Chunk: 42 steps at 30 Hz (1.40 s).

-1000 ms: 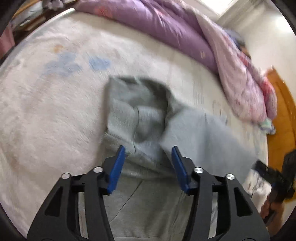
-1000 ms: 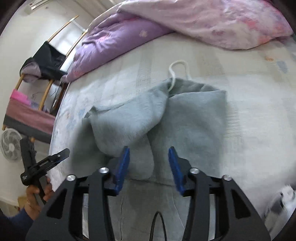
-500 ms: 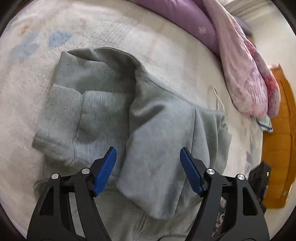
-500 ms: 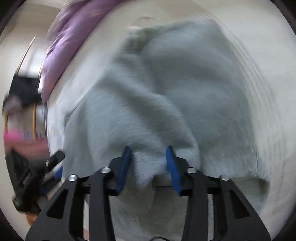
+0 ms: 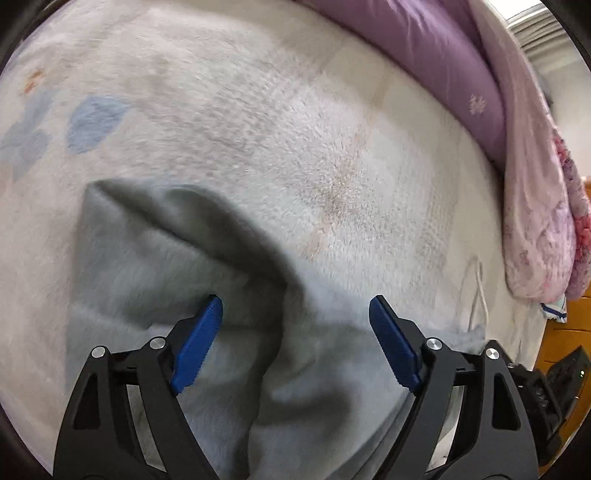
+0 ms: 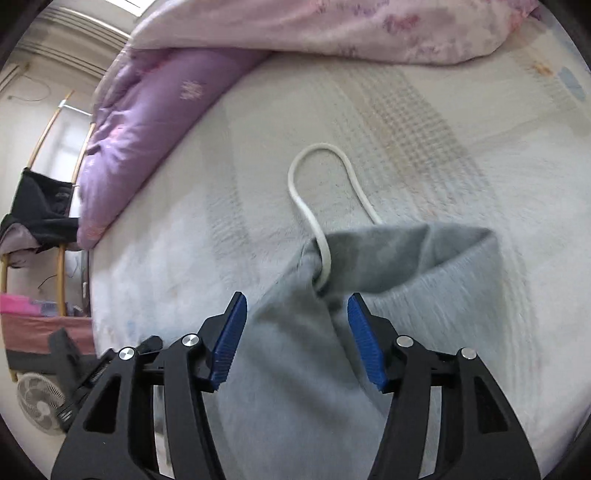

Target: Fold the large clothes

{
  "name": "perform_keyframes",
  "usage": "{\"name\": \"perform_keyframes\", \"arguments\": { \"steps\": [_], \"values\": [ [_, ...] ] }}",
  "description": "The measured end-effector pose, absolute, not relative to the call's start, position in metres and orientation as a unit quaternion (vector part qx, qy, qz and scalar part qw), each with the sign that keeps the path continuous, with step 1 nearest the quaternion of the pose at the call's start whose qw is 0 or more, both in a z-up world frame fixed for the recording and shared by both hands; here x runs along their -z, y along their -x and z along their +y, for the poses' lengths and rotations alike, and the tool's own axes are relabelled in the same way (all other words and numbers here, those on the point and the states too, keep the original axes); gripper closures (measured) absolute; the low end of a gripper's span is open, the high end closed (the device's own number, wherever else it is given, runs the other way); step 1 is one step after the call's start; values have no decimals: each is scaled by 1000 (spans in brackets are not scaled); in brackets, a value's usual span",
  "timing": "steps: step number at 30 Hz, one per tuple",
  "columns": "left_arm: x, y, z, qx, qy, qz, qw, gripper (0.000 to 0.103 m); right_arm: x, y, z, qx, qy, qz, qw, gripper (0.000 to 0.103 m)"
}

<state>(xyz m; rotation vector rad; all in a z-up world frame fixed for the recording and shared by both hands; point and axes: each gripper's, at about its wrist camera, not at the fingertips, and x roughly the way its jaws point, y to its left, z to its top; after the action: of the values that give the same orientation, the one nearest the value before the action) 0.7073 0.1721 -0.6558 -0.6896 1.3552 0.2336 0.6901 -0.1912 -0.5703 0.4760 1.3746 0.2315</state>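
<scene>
Looking along the left tool (image 5: 295,332), its two blue fingers (image 5: 197,345) stand wide apart, released, with nothing between them but the grey garment (image 5: 166,266) lying below. That one garment sits on the bed (image 5: 258,110), bunched into soft folds, its far edge a dark rounded ridge curving from upper left toward the middle. Beyond that edge the pale fleecy bed cover runs open and bare up to the far side, giving plenty of room ahead and to the left. One purple quilt (image 5: 443,66) and one pink floral quilt (image 5: 535,206) are heaped along the right, closing off that side. One thin white cord (image 5: 478,291) lies blurred near the garment's right edge. An orange wooden piece (image 5: 569,332) shows past the bed's corner.

From the right wrist view, the right tool (image 6: 297,334) is likewise released, its fingers (image 6: 229,338) spread over the grey garment (image 6: 295,369), gripping none of it. The garment's far corner is folded over, and the white cord (image 6: 314,177) loops out of a gathered opening onto the bare bed (image 6: 443,129). Open cover lies ahead and to both sides. The purple quilt (image 6: 147,122) banks the left, the pink quilt (image 6: 332,26) the top. Off the bed's left edge stand one fan (image 6: 38,402) and a wooden rack with dark clothes (image 6: 37,210)
</scene>
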Motion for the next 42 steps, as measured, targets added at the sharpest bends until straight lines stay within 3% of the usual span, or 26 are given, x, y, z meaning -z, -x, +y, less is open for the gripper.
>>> {"name": "perform_keyframes", "arguments": {
  "steps": [4, 6, 7, 9, 10, 19, 25, 32, 42],
  "values": [
    [670, -720, 169, -119, 292, 634, 706, 21, 594, -691, -188, -94, -217, 630, 739, 49],
    [669, -724, 165, -131, 271, 632, 714, 30, 596, -690, -189, -104, -226, 619, 745, 65],
    [668, -724, 164, -139, 251, 632, 720, 43, 593, -688, -189, -112, -230, 616, 745, 75],
    [664, -720, 162, -133, 246, 623, 731, 82, 587, -685, -187, -128, -236, 607, 748, 86],
    [659, -716, 163, -123, 250, 618, 735, 90, 581, -684, -185, -132, -238, 601, 751, 89],
    [562, -602, 173, -74, 305, 522, 793, 91, 488, -604, -210, -185, -270, 552, 767, 91],
    [518, -529, 148, -52, 317, 508, 800, 91, 442, -523, -224, -195, -267, 552, 765, 91],
    [516, -449, 129, -15, 314, 512, 800, 91, 429, -415, -241, -171, -268, 541, 779, 91],
    [560, -361, 116, -12, 313, 531, 787, 91, 485, -332, -262, -136, -268, 583, 755, 91]
  ]
}}
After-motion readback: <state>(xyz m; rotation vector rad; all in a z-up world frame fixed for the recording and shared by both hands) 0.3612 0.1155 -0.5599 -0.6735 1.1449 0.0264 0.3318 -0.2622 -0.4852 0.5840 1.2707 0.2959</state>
